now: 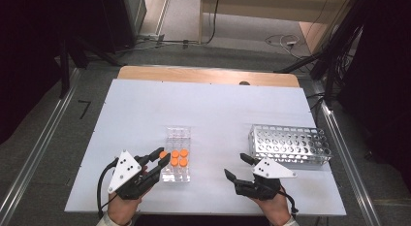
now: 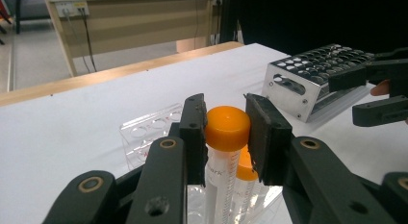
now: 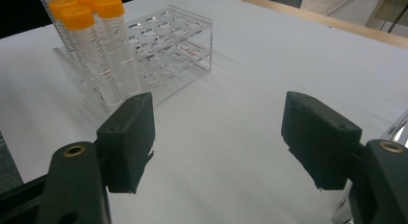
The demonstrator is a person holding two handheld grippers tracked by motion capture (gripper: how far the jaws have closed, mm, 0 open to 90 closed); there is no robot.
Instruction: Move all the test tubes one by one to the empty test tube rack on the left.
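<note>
Left claw [image 2: 226, 137] clamped on orange-capped tube [image 2: 227, 130], lower centre of frame, in clear rack [image 1: 177, 155]. Right claw [image 3: 219, 142] apart, empty, low over bench [image 1: 213, 109]. Risk: tilted pull drags rack or knocks neighbouring tubes [image 1: 179, 157].

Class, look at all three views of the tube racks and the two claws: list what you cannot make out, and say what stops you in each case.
- Printed scale on the held tube: left gripper view, too blurred to read.
- That tube's foot: same view, hidden behind the left claw.
- Metal rack: right gripper view, cut off by the right edge.
- Tube count in the clear rack: high view, the left claw covers that corner.
</note>
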